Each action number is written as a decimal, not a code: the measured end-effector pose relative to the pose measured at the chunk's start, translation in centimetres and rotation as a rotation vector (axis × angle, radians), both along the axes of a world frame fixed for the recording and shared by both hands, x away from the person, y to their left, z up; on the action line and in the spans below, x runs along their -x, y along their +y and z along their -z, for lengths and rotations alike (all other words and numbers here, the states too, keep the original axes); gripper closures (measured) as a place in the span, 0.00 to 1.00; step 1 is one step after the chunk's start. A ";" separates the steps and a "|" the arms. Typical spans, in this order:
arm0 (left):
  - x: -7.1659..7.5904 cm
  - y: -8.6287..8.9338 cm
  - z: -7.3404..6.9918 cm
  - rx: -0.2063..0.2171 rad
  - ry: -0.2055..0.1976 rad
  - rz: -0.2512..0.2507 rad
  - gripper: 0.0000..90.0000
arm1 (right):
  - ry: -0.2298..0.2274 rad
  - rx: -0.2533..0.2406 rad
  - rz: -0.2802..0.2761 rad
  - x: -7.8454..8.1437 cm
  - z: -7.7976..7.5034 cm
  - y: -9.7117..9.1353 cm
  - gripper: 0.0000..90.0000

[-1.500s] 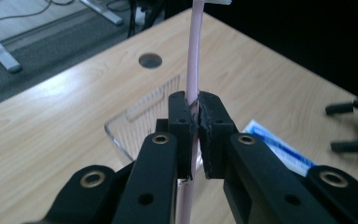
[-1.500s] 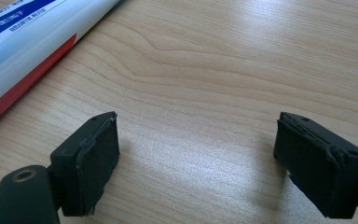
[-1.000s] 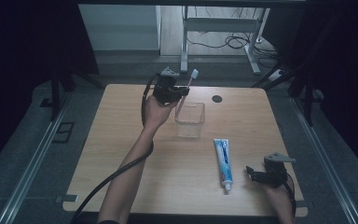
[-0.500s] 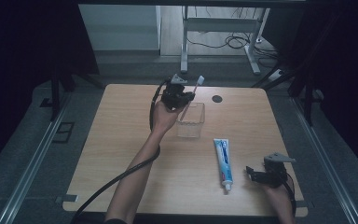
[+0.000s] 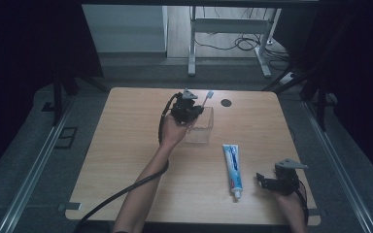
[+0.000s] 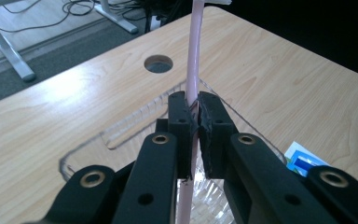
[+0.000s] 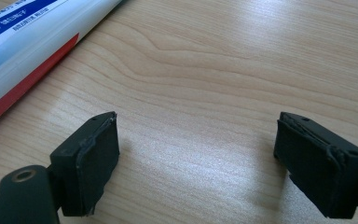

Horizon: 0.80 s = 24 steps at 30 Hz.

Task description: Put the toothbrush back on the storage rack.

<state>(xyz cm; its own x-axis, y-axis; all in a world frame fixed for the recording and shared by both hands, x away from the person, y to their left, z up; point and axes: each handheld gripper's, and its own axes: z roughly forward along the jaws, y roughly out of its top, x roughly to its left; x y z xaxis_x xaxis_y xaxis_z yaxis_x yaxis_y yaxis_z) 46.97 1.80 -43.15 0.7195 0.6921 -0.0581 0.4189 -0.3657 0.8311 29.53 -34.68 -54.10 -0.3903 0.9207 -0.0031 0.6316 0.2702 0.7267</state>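
The left gripper (image 6: pixel 195 122) clamps a pink toothbrush (image 6: pixel 194 60) — upright, just above the clear tray (image 5: pixel 199 128). Well apart from the tray, the right gripper (image 7: pixel 196 158) rests wide apart — gripping nothing, beside the toothpaste tube (image 5: pixel 233 167).

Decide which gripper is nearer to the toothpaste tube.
Right. The right gripper rests on the table just beside the toothpaste tube; the left gripper holds a toothbrush over the clear container, farther off.

Left hand-held gripper (image 6: pixel 194 119) clamped tight; right hand-held gripper (image 7: pixel 196 154) spread wide.

Pale pink toothbrush (image 6: pixel 193 60), white-and-blue toothpaste tube (image 5: pixel 232 167), black tongs (image 6: pixel 193 122)
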 end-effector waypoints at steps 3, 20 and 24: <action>0.0 -0.2 0.5 -0.007 0.003 0.003 0.94 | 0.000 0.000 0.000 0.0 0.0 0.0 0.15; -0.1 -1.1 2.1 -0.046 0.038 0.011 0.93 | 0.001 0.000 -0.002 0.0 0.0 0.0 0.15; -0.1 -1.3 2.3 -0.072 0.044 0.015 0.93 | 0.001 0.000 -0.002 0.0 0.0 0.0 0.15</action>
<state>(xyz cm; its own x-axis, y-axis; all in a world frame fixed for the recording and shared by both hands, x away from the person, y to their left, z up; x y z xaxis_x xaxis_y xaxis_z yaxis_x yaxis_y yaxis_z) 47.10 0.50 -45.44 0.7277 0.6846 -0.0406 0.4487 -0.4305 0.7832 29.53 -34.68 -54.10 -0.3919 0.9200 -0.0030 0.6316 0.2714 0.7262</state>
